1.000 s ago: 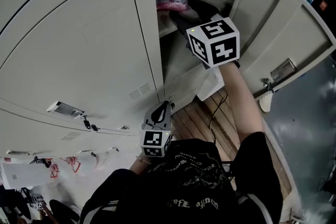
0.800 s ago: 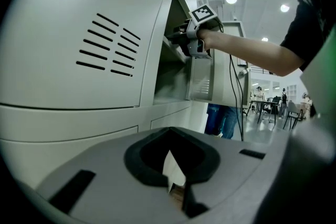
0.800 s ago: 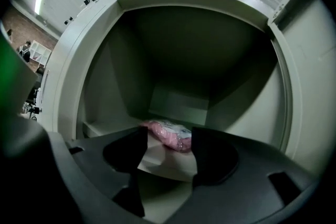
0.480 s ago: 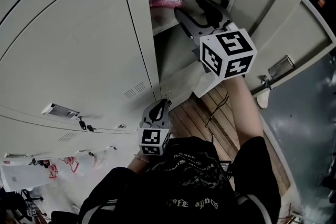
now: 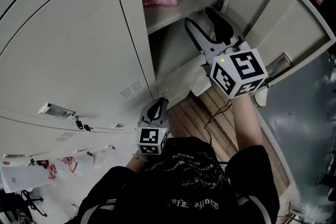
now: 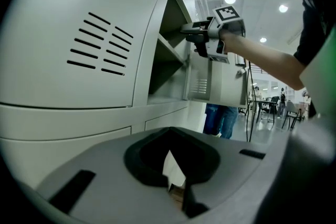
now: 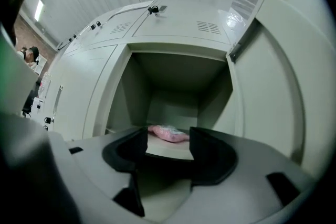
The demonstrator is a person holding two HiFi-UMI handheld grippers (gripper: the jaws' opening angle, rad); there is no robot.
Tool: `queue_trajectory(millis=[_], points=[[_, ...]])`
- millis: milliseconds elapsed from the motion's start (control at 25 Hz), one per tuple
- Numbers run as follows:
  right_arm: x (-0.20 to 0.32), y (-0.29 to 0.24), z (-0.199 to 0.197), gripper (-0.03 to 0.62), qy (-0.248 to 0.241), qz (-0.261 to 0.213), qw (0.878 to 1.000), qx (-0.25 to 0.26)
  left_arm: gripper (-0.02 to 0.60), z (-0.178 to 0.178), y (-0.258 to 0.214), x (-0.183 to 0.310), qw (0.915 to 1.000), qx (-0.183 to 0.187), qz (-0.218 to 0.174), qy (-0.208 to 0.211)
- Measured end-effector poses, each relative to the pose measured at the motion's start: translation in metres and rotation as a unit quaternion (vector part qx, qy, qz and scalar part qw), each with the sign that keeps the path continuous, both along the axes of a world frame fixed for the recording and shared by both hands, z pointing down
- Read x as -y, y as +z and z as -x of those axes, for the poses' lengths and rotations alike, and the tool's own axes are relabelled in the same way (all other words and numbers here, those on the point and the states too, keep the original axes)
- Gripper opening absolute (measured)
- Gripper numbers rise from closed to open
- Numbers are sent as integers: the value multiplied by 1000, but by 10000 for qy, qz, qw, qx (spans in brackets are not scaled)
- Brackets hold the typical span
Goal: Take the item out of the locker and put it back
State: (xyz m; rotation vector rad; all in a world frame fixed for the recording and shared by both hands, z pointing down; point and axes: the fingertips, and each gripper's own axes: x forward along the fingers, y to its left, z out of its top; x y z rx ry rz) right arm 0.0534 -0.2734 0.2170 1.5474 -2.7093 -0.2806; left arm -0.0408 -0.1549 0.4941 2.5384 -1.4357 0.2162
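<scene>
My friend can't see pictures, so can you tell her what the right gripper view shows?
An open grey locker with a pink packet lying on its shelf, seen between the two spread jaws of the empty right claw. The locker door stands open at the right.

Locker area in a big office/lab-type hall: row of grey metal lockers [image 5: 68, 44] w/ vent slits [image 6: 102, 44] & latches [image 5: 55, 109], shiny grey floor [image 5: 299, 128], ceiling lights [image 6: 230, 0], desks & chairs [image 6: 273, 106] in bkgd.
</scene>
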Motion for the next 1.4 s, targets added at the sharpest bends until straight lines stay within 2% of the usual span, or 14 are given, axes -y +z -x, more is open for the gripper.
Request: queue_trajectory(millis=[240, 600, 1000, 1400], points=[[-22, 16, -15, 253, 67, 69, 9997, 244, 6, -8, -4, 0, 9999, -26, -58, 99], [-44, 49, -37, 253, 357, 191, 9987, 308, 6, -30, -12, 1, 9993, -73, -184, 309], [-64, 113, -48, 253, 552, 694, 9951, 428, 6, -35, -19, 5, 9992, -98, -271, 262], [-81, 163, -57, 253, 781, 1039, 9886, 757, 6, -34, -20, 11, 9992, -65, -333, 229]])
